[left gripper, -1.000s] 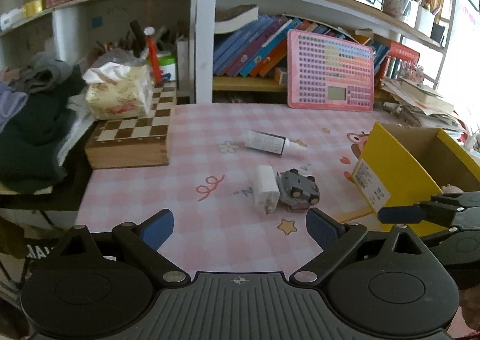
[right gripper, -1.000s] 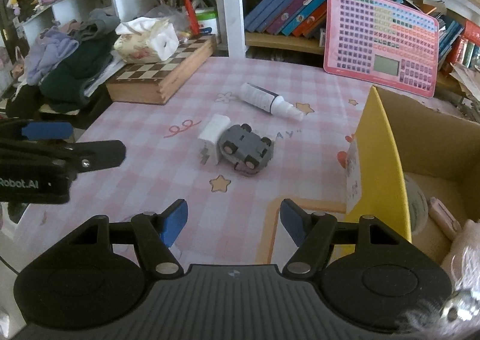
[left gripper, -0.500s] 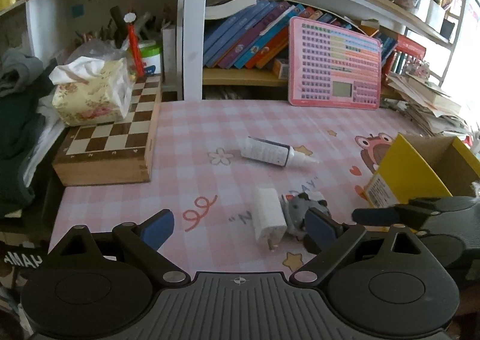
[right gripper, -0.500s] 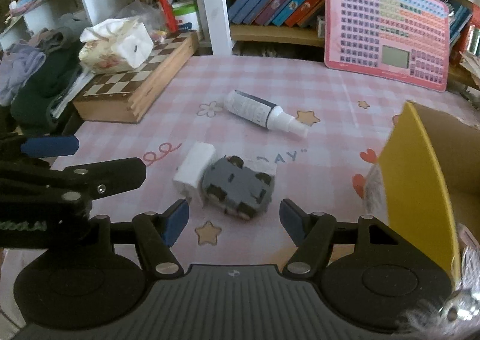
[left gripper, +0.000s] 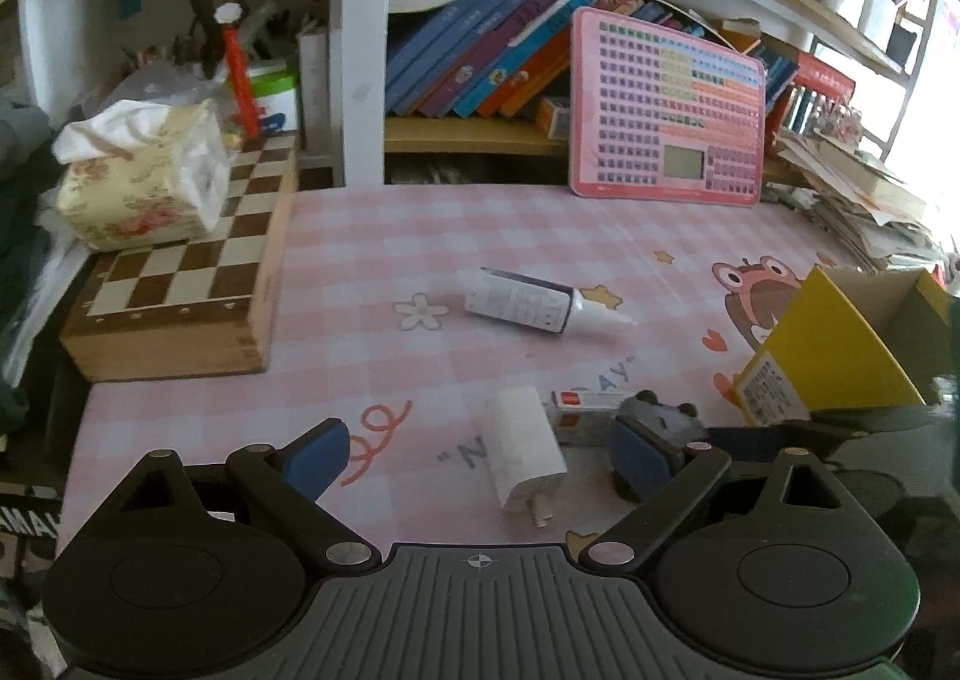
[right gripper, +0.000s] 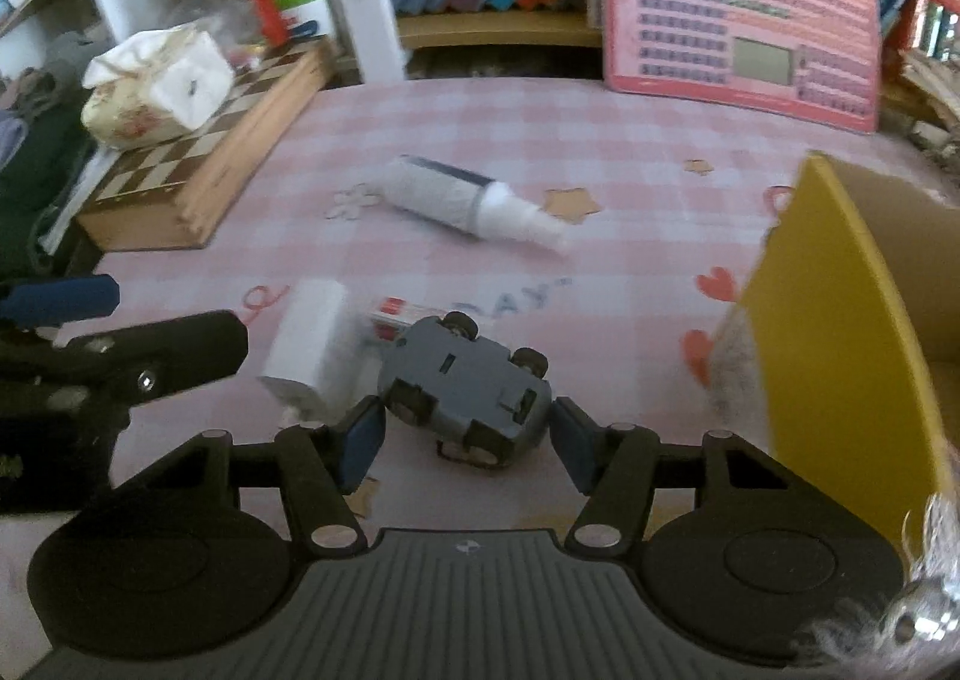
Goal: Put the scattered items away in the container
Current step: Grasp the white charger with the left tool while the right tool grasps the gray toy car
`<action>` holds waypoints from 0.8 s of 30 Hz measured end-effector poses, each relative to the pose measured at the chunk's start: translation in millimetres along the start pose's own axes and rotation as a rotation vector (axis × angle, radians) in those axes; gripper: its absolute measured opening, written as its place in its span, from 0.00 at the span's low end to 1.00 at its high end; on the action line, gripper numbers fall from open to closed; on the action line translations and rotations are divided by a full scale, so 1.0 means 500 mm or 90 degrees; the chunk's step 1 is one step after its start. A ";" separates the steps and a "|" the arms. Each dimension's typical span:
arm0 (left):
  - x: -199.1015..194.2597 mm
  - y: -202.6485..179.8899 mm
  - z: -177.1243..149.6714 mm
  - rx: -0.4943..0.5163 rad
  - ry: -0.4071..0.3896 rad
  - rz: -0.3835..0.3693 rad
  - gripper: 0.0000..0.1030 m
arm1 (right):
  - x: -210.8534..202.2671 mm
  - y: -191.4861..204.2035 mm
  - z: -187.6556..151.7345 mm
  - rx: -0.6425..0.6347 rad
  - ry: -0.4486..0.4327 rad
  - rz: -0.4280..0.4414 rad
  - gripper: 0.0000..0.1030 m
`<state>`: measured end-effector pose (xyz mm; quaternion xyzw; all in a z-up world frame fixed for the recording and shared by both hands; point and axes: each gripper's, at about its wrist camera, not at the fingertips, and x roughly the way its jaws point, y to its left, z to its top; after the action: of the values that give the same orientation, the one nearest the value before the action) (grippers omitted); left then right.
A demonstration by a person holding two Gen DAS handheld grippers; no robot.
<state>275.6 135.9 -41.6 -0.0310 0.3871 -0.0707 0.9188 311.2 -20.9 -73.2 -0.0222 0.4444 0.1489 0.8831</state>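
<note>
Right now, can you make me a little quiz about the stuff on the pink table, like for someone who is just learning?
1. What lies between the fingers of the right gripper?
A) a grey toy car
B) a banana
C) a spoon
2. True or false: the white bottle stands upright.
3. Fill in the gap: the flowery tissue pack rests on the ____.

Key
1. A. The jaws are closing with the toy car between them.
2. False. The white bottle lies on its side.
3. chessboard
</note>
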 end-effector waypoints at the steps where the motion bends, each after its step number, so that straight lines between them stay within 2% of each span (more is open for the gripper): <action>1: 0.006 -0.004 0.001 0.002 0.002 -0.003 0.88 | -0.004 -0.002 -0.003 -0.005 0.001 -0.005 0.57; 8: 0.049 -0.035 0.003 0.028 0.026 -0.022 0.82 | -0.010 -0.004 -0.023 -0.031 0.012 0.000 0.56; 11: 0.070 -0.044 0.003 0.039 0.042 -0.027 0.73 | -0.008 -0.003 -0.021 -0.036 0.011 0.001 0.57; 14: 0.092 -0.046 0.001 0.049 0.057 -0.018 0.65 | -0.007 -0.003 -0.019 -0.039 0.011 0.001 0.57; 17: 0.112 -0.036 -0.004 0.046 0.073 -0.004 0.50 | -0.004 -0.001 -0.016 -0.042 0.011 0.001 0.57; 20: 0.125 -0.022 -0.009 0.031 0.083 -0.011 0.38 | 0.005 0.002 -0.011 -0.040 0.016 -0.003 0.58; 21: 0.129 -0.019 -0.011 0.027 0.087 -0.015 0.29 | 0.009 0.003 -0.009 -0.039 0.019 -0.005 0.58; 22: 0.132 -0.016 -0.014 0.025 0.091 -0.018 0.24 | 0.012 0.003 -0.007 -0.038 0.022 -0.005 0.58; 24: 0.131 -0.011 -0.019 0.018 0.089 -0.022 0.24 | 0.019 0.001 -0.005 -0.033 0.027 -0.007 0.59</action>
<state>313.5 120.5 -94.2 -0.0197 0.4485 -0.0944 0.8886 314.6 -18.3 -82.3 -0.0504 0.4588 0.1550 0.8734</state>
